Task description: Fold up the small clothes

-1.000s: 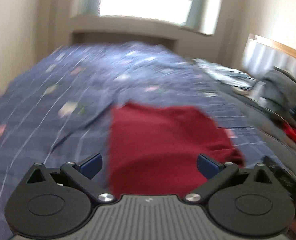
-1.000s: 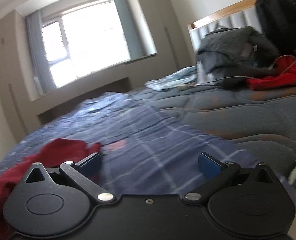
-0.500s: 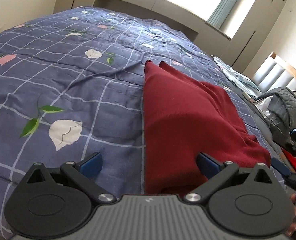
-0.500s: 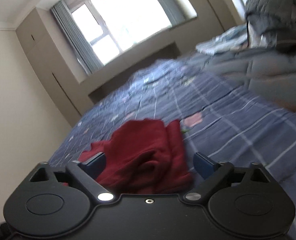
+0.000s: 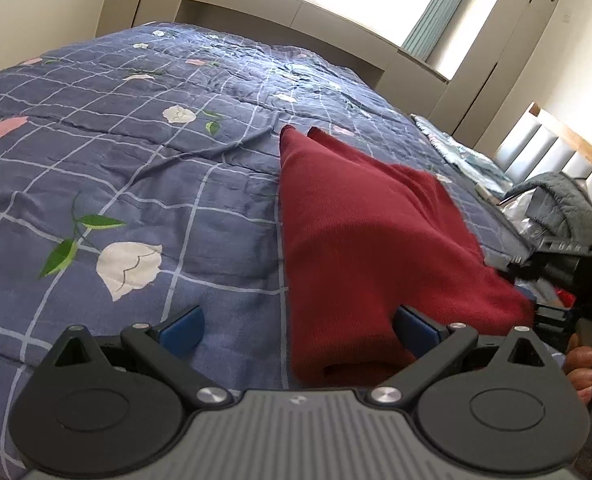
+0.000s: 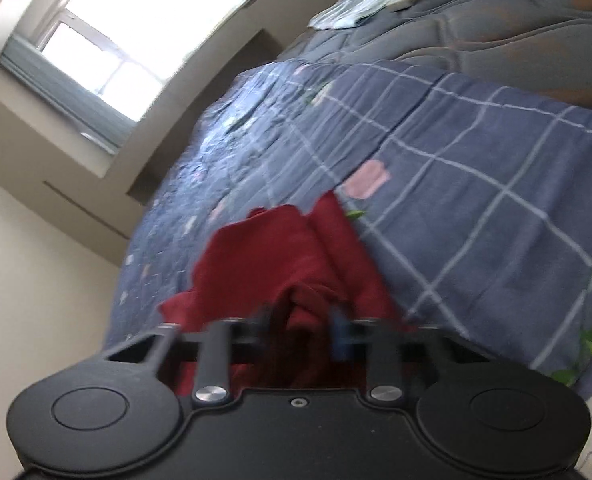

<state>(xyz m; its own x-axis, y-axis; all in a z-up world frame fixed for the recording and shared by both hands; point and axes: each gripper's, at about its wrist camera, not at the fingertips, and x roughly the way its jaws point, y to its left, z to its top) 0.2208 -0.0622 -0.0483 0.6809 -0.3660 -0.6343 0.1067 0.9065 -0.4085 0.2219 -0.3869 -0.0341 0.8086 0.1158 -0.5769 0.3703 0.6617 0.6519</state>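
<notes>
A dark red garment (image 5: 360, 232) lies folded lengthwise on a blue checked quilt (image 5: 136, 168) with flower prints. My left gripper (image 5: 298, 330) stands open low over the quilt, and the garment's near end lies between its blue pads, close to the right one. In the right wrist view the same red garment (image 6: 280, 256) is bunched up. My right gripper (image 6: 304, 326) is rolled to one side and its jaws are closing, with a gathered fold of red fabric pinched between the pads. A person's hand (image 5: 588, 360) shows at the left view's right edge.
A grey jacket (image 5: 560, 200) is heaped by the padded headboard (image 5: 556, 152) at the right. Light blue clothes (image 6: 348, 12) lie on a grey quilt (image 6: 516, 48) further back. A window (image 6: 136, 32) and a beige wall stand beyond the bed.
My right gripper swung over the red garment, rolled sideways, and its jaws went from wide apart to narrow around a fold. My left gripper sank toward the bed, then held still.
</notes>
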